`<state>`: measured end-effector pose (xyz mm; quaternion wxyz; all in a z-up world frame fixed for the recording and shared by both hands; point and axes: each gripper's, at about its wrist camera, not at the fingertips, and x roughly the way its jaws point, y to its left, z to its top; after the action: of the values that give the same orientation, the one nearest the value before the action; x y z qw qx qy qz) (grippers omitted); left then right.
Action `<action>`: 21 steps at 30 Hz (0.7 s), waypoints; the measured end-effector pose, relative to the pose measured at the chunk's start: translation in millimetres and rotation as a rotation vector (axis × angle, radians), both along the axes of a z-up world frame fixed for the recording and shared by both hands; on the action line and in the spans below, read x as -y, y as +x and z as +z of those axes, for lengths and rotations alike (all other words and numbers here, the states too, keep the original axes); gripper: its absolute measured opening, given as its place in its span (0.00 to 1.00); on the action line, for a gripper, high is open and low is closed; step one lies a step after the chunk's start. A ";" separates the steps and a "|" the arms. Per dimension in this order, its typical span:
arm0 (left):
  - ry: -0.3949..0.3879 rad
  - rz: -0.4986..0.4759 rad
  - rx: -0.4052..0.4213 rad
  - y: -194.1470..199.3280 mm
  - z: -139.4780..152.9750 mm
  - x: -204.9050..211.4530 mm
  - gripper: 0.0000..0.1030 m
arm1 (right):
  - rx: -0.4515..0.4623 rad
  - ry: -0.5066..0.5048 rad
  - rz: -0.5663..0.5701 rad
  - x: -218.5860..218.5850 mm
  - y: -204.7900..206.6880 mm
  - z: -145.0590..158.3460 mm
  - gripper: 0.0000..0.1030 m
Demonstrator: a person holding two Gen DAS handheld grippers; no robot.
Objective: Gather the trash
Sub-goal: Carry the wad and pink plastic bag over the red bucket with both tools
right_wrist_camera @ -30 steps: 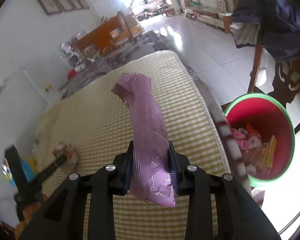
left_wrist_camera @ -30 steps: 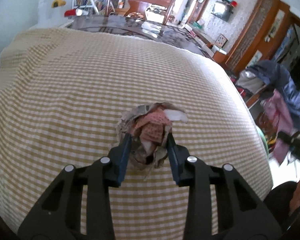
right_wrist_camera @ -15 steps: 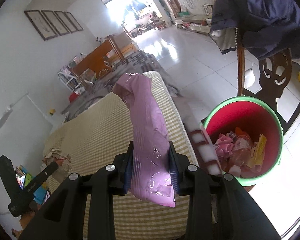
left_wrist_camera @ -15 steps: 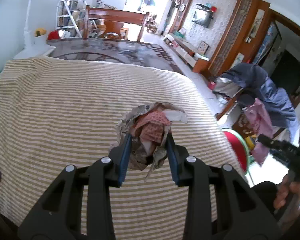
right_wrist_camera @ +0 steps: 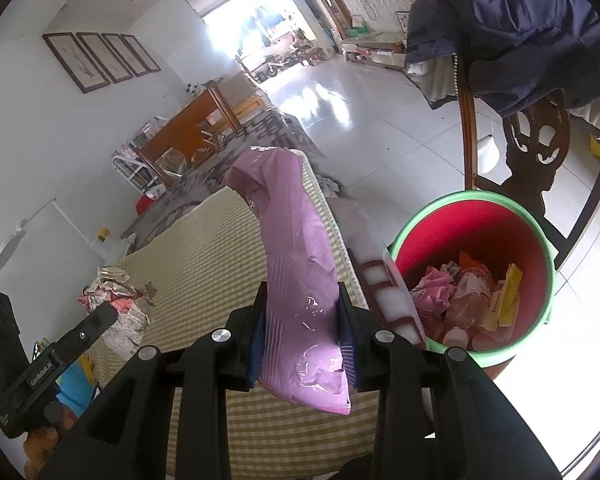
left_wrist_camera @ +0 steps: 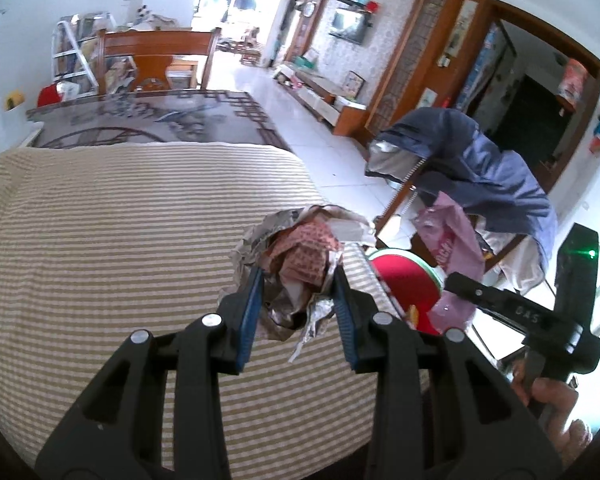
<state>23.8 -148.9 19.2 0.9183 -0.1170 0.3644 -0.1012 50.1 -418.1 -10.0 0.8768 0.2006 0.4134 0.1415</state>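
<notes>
My left gripper (left_wrist_camera: 298,280) is shut on a crumpled wad of foil and pink paper (left_wrist_camera: 300,256), held above the striped cloth near its right edge. In the right wrist view that wad (right_wrist_camera: 116,300) and the left gripper's finger (right_wrist_camera: 96,322) show at the lower left. My right gripper (right_wrist_camera: 302,312) is shut on a long pink plastic wrapper (right_wrist_camera: 296,264), over the cloth's edge and just left of a red bin with a green rim (right_wrist_camera: 476,272) that holds several wrappers. The same bin (left_wrist_camera: 400,280) and pink wrapper (left_wrist_camera: 452,248) appear right of the wad in the left wrist view.
A checked tan cloth (left_wrist_camera: 100,248) covers the table. A wooden chair draped with a blue jacket (right_wrist_camera: 512,32) stands behind the bin. White tiled floor (right_wrist_camera: 380,128) stretches beyond. A wooden bench (left_wrist_camera: 156,60) and a patterned tabletop (left_wrist_camera: 140,120) lie at the far end.
The left gripper has risen and swung right with the wad, bringing the bin and the right gripper into its view. The right gripper carried the pink wrapper closer to the bin.
</notes>
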 end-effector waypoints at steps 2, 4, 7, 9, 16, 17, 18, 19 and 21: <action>0.006 -0.019 0.001 1.2 0.3 7.5 0.33 | 0.003 -0.006 -0.009 4.5 -0.2 1.4 0.30; 0.009 -0.035 -0.001 0.7 -0.5 13.1 0.33 | 0.006 -0.012 -0.020 9.4 -0.5 2.8 0.30; 0.010 -0.056 -0.008 4.1 -2.5 23.0 0.33 | 0.007 -0.018 -0.039 19.1 -0.2 3.8 0.30; 0.010 -0.068 -0.014 5.0 -3.6 27.3 0.33 | 0.008 -0.020 -0.055 26.2 -0.8 4.0 0.30; 0.012 -0.106 -0.020 10.8 -5.1 44.1 0.33 | 0.002 -0.012 -0.104 49.1 0.7 3.2 0.31; 0.014 -0.112 -0.020 11.5 -5.1 46.8 0.33 | 0.003 -0.012 -0.109 50.7 0.8 3.7 0.31; 0.016 -0.116 -0.021 12.6 -5.3 49.0 0.33 | 0.005 -0.013 -0.116 53.3 0.5 4.4 0.31; 0.017 -0.120 -0.022 13.6 -5.2 51.2 0.33 | 0.006 -0.013 -0.119 55.2 0.9 4.8 0.31; 0.021 -0.131 -0.023 16.2 -5.5 56.5 0.33 | 0.009 -0.016 -0.126 59.6 1.3 5.5 0.31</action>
<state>40.1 -205.3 13.7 0.9068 -0.0842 0.3826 -0.1557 51.4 -477.7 -4.6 0.8873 0.2188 0.3973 0.0833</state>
